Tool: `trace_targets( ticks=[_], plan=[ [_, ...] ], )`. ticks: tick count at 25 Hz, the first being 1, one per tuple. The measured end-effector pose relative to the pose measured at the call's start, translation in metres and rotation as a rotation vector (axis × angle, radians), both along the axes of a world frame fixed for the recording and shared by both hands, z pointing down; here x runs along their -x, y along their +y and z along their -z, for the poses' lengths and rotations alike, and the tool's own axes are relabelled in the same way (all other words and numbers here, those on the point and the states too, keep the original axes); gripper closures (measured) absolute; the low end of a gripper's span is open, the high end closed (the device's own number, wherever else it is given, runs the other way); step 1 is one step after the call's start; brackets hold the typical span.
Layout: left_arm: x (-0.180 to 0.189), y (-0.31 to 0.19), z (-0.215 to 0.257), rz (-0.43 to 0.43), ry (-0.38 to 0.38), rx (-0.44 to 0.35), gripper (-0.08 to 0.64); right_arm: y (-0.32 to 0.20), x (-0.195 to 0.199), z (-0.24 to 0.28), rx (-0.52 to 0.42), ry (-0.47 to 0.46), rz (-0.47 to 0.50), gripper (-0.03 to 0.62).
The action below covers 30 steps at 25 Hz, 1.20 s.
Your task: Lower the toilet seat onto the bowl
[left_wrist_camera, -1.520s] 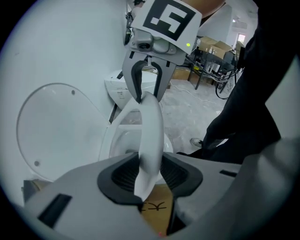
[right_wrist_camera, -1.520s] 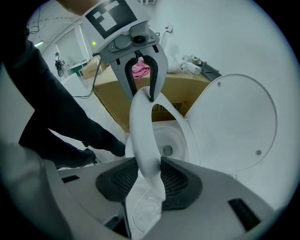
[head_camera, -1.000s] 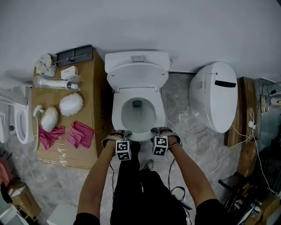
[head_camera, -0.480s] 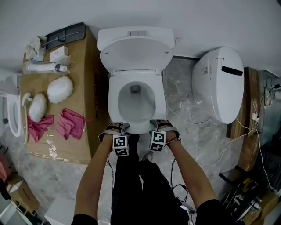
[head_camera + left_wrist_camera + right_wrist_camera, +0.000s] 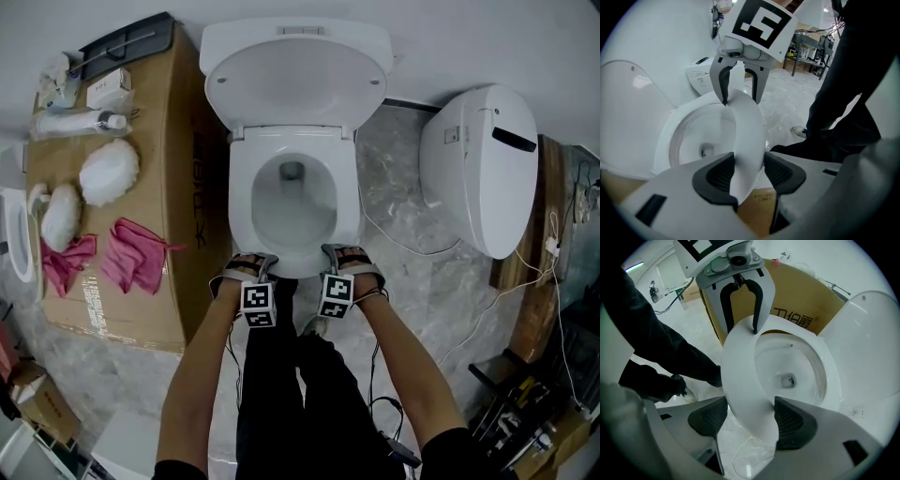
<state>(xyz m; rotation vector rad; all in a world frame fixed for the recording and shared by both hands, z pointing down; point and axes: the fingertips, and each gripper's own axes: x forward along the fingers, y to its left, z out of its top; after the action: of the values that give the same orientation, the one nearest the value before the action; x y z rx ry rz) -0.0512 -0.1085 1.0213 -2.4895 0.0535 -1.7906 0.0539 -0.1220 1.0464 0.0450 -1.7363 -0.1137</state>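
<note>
The white toilet seat [image 5: 242,202] lies flat over the bowl, and the lid [image 5: 293,84] stands up against the tank. Both grippers sit side by side at the seat's front edge. My left gripper [image 5: 249,266] straddles that front rim [image 5: 747,131]. Its jaws have just been opening, and the pads [image 5: 717,174] stand close on either side of the rim. My right gripper [image 5: 345,259] straddles the rim [image 5: 740,376] too. Its jaws have also just been opening, and a gap shows beside its left pad [image 5: 708,418]. Each gripper view shows the other gripper opposite.
A cardboard box [image 5: 178,187] stands left of the toilet, with pink cloths [image 5: 136,255], white pads and a bottle on it. Another white toilet unit [image 5: 478,169] stands at the right, with cables on the marble floor. The person's legs and shoe [image 5: 314,328] are just below the bowl.
Both grippers have sunk with the seat's front edge down toward the bowl. The head camera has moved in closer over the toilet.
</note>
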Motion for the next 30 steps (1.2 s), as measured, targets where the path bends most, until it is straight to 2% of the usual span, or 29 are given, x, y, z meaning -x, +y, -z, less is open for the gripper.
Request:
trace_targets(
  ticks=[6,17,24,30],
  plan=[
    [-0.002,0.003,-0.026,0.012,-0.001,0.015,0.356,0.003,-0.001,-0.025,0.015,0.005,0.038,0.286],
    [-0.001,0.003,-0.061,0.075,0.002,0.089,0.351,0.004,0.002,-0.055,0.087,-0.005,-0.031,0.284],
    [0.008,-0.001,-0.072,0.234,0.009,0.133,0.344,0.009,0.001,-0.064,0.119,0.013,-0.057,0.284],
    [0.012,-0.003,-0.058,0.336,0.045,0.145,0.344,0.009,0.003,-0.051,0.087,-0.002,-0.084,0.284]
  ],
)
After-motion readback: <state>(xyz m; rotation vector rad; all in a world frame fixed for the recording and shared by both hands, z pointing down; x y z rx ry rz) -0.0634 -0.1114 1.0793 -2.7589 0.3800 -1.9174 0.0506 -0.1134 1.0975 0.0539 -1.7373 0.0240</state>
